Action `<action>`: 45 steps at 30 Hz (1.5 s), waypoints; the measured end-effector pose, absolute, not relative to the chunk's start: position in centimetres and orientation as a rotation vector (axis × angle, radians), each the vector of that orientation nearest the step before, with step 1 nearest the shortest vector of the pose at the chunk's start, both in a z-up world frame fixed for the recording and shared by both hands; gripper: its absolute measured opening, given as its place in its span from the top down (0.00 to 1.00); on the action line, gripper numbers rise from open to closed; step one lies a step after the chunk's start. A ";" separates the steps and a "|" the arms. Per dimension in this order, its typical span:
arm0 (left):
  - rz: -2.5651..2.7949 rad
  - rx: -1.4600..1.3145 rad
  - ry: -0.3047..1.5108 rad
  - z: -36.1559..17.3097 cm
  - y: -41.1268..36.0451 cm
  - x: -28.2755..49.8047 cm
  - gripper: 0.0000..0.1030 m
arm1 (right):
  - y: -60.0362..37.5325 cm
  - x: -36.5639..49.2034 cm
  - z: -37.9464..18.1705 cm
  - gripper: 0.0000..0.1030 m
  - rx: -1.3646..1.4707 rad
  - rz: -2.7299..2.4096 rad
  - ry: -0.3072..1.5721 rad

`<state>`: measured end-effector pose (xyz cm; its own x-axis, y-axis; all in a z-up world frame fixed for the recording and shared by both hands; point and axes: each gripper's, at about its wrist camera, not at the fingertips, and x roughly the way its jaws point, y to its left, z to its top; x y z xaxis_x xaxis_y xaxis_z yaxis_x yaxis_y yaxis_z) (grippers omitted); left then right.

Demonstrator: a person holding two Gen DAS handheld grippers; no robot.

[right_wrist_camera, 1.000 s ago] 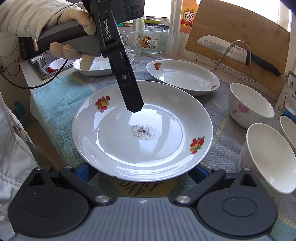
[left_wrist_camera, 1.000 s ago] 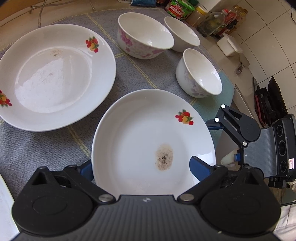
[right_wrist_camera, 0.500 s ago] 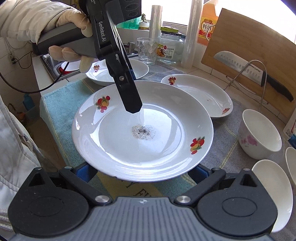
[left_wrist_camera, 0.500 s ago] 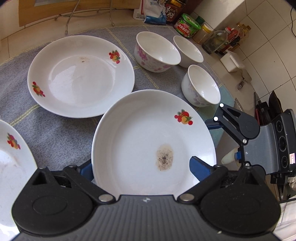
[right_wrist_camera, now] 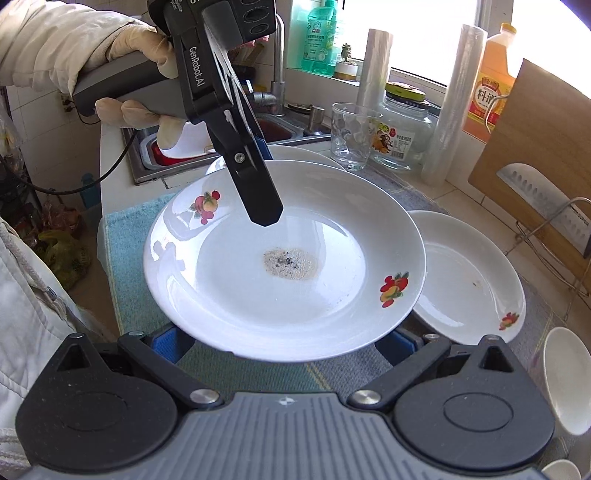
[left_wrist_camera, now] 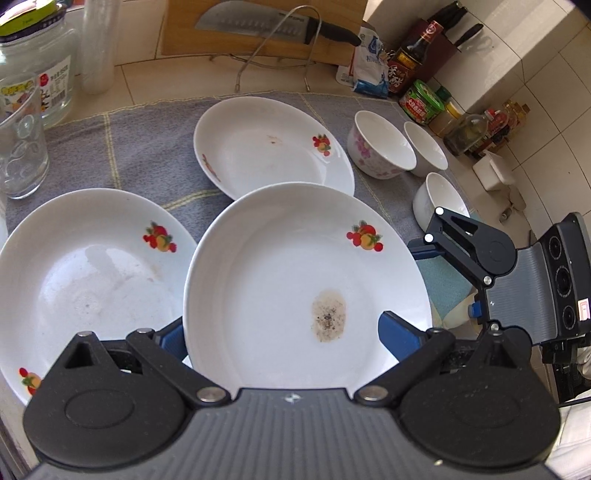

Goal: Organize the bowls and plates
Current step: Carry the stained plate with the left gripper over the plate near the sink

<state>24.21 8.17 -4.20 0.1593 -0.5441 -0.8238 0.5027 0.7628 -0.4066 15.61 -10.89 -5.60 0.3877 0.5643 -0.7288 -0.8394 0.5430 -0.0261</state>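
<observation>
Held plate: white, fruit motifs on the rim, brown gritty stain in the middle; raised and tilted, partly over the plate at the left.
Left plate: white, same fruit motif, flat on the grey cloth.
Far plate: white, small stain, on the cloth.
Bowls: three white, upright, near each other, right of the far plate.

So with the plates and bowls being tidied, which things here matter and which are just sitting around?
For the job:
- stained plate, carried between both hand-held grippers
- plate on the left
- far plate
- three bowls

Just lying about:
- drinking glass
- glass jar
- knife on the cutting board
- sauce bottles
- orange jug
</observation>
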 end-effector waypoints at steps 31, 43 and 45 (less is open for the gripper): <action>-0.675 -0.086 1.189 -6.7 17.7 28.6 0.04 | -2.1 21.6 -7.2 0.00 -0.406 1.004 0.806; -0.678 -0.037 1.231 -7.3 17.4 29.4 0.04 | -1.8 22.1 -6.7 0.00 -0.412 0.993 0.821; -0.678 -0.025 1.243 -7.4 17.3 29.7 0.03 | -1.8 22.1 -6.6 0.00 -0.410 0.994 0.822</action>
<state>29.71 17.34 -7.41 0.1545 -0.4863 -0.8600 0.4599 0.8058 -0.3730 22.13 -1.81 -6.65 0.2878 0.5727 -0.7676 -0.8612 0.5053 0.0541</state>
